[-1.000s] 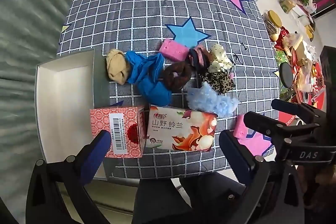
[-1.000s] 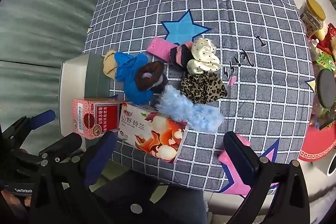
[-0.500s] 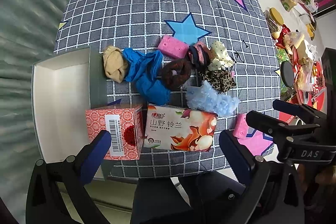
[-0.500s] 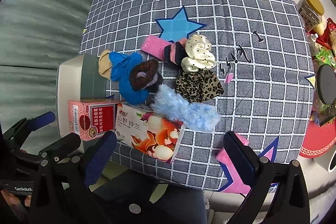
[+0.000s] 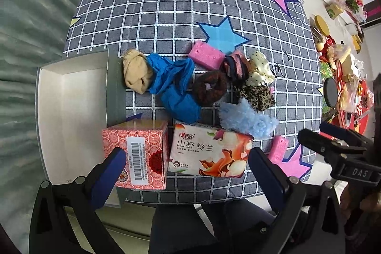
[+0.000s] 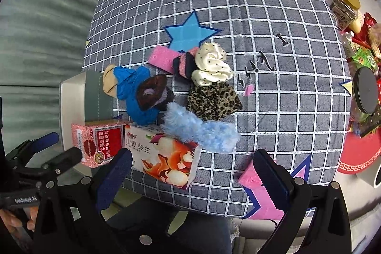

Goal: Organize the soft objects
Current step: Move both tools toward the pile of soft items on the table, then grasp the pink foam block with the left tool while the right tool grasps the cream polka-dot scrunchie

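A: Compared with the frames a second ago, the table is seen slightly further down in both wrist views; no object on the checked tablecloth (image 5: 166,6) is found displaced.

B: Gripper states are recorded. The left gripper (image 5: 188,158) is held wide apart with nothing between its fingers, above the near table edge. The right gripper (image 6: 193,162) is likewise spread wide and carries nothing.

A: The soft items are noted in a cluster mid-table: beige cloth (image 5: 137,70) touching the open box (image 5: 71,68), blue cloth (image 5: 173,85), brown scrunchie (image 5: 209,86), leopard scrunchie (image 6: 214,99), cream dotted scrunchie (image 6: 212,66), light-blue fluffy piece (image 6: 200,127), pink sponge (image 5: 206,57). A second pink sponge (image 6: 250,176) is seen at the near edge.

B: Risks are judged. The items overlap, so two may be pinched together and one dropped in transit. The floral tissue pack (image 5: 209,151) and red carton (image 5: 140,151) stand between grippers and cluster and may be knocked off the edge on approach.

A: The edge sponge may also be swept off by the right gripper's finger.
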Tool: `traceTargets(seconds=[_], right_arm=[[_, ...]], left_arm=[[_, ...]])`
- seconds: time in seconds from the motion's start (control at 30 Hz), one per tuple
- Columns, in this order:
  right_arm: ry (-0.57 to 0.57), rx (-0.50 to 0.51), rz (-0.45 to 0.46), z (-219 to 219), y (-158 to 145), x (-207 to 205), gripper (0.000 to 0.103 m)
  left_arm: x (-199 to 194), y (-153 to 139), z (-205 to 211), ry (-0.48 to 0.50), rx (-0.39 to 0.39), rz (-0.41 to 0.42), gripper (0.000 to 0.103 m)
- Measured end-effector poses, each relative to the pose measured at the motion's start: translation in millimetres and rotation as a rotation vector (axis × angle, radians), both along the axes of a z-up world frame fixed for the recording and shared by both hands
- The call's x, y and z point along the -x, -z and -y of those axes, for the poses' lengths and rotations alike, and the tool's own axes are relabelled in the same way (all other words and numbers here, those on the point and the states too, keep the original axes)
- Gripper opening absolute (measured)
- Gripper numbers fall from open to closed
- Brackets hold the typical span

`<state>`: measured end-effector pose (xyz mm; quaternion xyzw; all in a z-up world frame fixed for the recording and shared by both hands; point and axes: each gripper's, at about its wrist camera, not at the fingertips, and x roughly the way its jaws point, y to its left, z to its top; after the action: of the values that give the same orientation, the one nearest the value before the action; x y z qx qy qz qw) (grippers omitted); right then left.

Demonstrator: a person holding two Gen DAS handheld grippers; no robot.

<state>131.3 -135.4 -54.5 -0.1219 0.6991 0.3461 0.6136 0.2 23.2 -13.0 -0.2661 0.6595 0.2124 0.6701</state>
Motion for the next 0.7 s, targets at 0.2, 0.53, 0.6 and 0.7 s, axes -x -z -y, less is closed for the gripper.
traceTargets(seconds=[0.2,0.53,0.6,0.7], right_arm=[[0.021,0.037,-0.01,5.3,11.4,-4.7,0.103],[0.094,0.061,-0.009,19.4,21.6,-21.9,0.103],[0.119,0.067,-0.011,25.1,23.6,-28.3,0.103],[0.144,0.078,-0.008,32.0,27.4,-35.3,0.103]], left_arm=[[-7.7,9.6,-5.5,-0.013,0.013,-0.007,0.103],[-36.5,28.0,-16.3,0.041,0.002,-0.025,0.103],[-41.0,31.9,-20.9,0.048,-0.001,-0.031,0.103],[-49.7,39.7,-27.4,0.067,-0.013,-0.05,0.103]])
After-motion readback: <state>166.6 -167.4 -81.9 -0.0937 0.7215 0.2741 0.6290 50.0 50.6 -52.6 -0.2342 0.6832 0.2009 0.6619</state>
